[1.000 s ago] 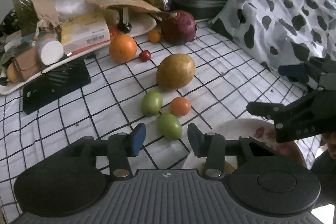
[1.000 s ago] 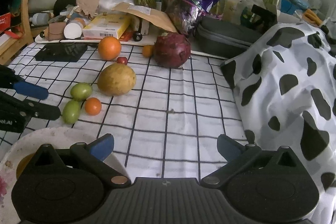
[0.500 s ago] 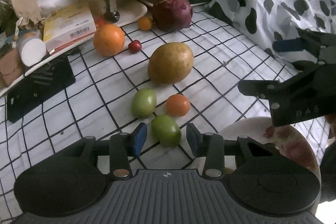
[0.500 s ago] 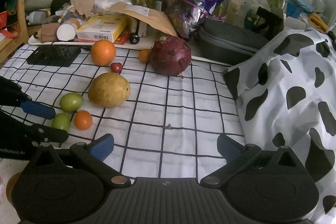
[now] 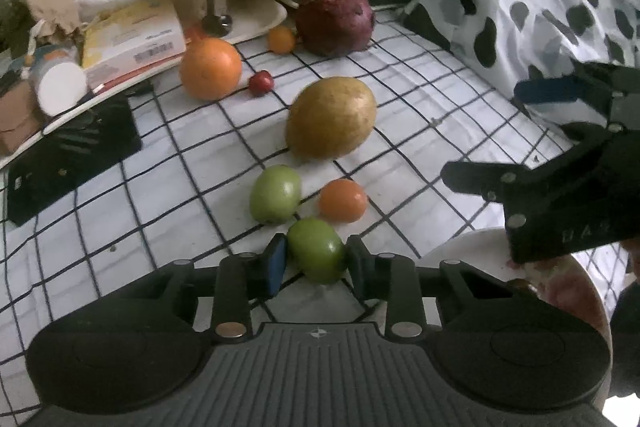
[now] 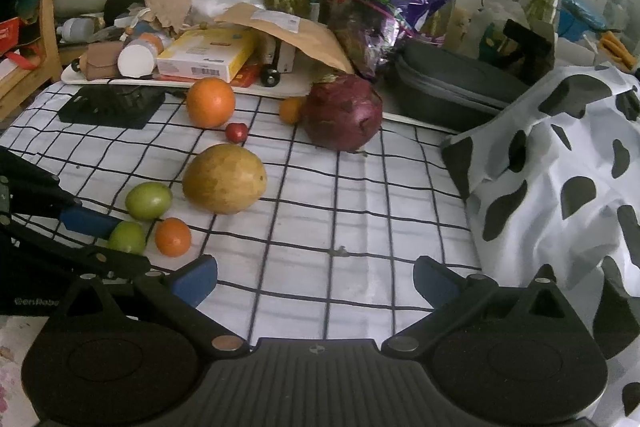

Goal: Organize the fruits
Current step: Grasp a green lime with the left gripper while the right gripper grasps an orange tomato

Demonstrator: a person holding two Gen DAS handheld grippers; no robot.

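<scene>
The nearest green fruit (image 5: 317,250) was bracketed by the left gripper (image 5: 316,263), jaws narrowed but clamping unconfirmed; lifting to the plate (image 5: 576,291) was judged next. The right gripper (image 6: 314,281) was held spread wide, empty.

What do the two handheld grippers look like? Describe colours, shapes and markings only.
Both are matte black plastic. The left gripper and right gripper each have a ribbed grey centre panel, two round housings, silver pivot screws, blue finger pads and pale lettering on the side.
</scene>
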